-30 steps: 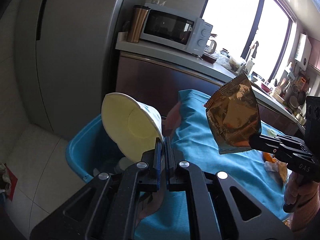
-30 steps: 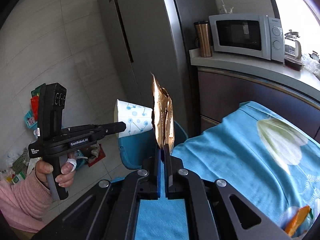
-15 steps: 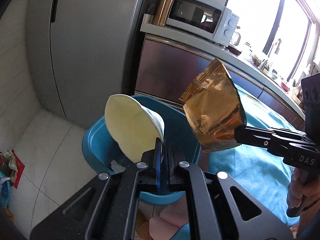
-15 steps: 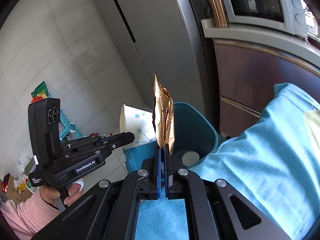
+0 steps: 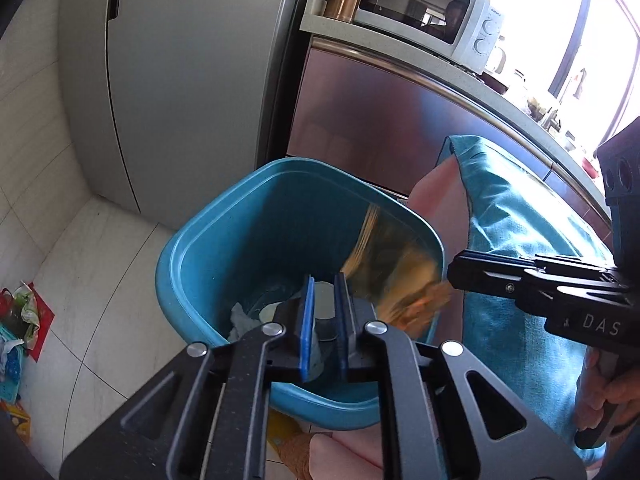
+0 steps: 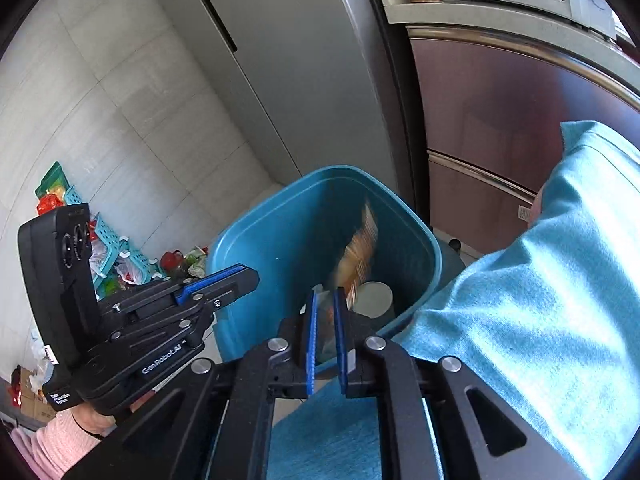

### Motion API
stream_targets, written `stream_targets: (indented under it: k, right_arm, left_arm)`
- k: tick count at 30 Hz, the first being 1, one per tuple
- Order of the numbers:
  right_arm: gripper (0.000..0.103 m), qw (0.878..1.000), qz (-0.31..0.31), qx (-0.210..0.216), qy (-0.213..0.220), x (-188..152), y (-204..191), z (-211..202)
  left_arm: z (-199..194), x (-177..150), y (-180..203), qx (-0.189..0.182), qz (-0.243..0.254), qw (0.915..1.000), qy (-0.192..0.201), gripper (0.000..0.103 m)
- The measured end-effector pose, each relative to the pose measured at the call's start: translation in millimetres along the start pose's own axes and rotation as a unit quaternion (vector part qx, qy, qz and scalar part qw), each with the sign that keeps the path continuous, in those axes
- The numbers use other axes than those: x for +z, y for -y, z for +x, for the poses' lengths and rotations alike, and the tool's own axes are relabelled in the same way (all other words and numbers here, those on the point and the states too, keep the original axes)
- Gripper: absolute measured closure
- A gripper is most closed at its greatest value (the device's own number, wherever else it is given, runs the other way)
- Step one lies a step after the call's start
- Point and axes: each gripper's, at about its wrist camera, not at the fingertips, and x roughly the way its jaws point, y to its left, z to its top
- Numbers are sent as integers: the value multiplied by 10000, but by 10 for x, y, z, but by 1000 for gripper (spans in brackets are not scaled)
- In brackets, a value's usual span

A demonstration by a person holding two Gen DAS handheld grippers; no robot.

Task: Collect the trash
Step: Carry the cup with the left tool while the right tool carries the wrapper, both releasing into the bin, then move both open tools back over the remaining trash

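The blue bin [image 5: 200, 248] stands on the floor below both grippers. My left gripper [image 5: 324, 280] hangs over its mouth, jaws opening, and nothing is pressed between the pads; through the gap I see pale trash low in the bin. My right gripper [image 6: 325, 294] is also over the bin [image 6: 256, 232], jaws opening. The gold snack wrapper [image 6: 356, 260] is blurred and dropping into the bin just past its fingertips. In the left wrist view the wrapper [image 5: 392, 264] falls beside the right gripper [image 5: 454, 272]. The left gripper [image 6: 240, 276] shows at the bin's left rim.
A grey fridge [image 5: 180, 80] and a brown cabinet [image 5: 380, 120] with a microwave [image 5: 424, 12] stand behind the bin. A table under a teal cloth [image 6: 520, 300] is at the right. Bags and turquoise baskets [image 6: 112, 240] litter the floor at the left.
Both grippers have sunk toward the bin and their jaws have parted. The paper cup has left the left gripper, and the gold wrapper has slipped from the right gripper and is falling in.
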Motion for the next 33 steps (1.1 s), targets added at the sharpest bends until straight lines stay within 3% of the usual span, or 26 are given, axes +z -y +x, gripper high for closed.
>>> stream_targets:
  k: [7,16,23,33]
  right_arm:
    - [90,10000,-7,-25,90,-155,44,-192]
    - [76,9959,-275,-195,838,-614,54,-1081]
    - [69,9875,-128,-642,1437,-1107,189,-1852]
    - [67,9643,769,-1625,1943,-1849,640,-2671]
  left_arm:
    - [-155,-6,36,-84,-64,9997,213,76]
    - [-670,-60,498,-637,389,9945,741,63]
    - [-877,-198,1162,-1418,943,9819,835,55]
    - [-819,-682,2250,-2482,1796,9516,246,55]
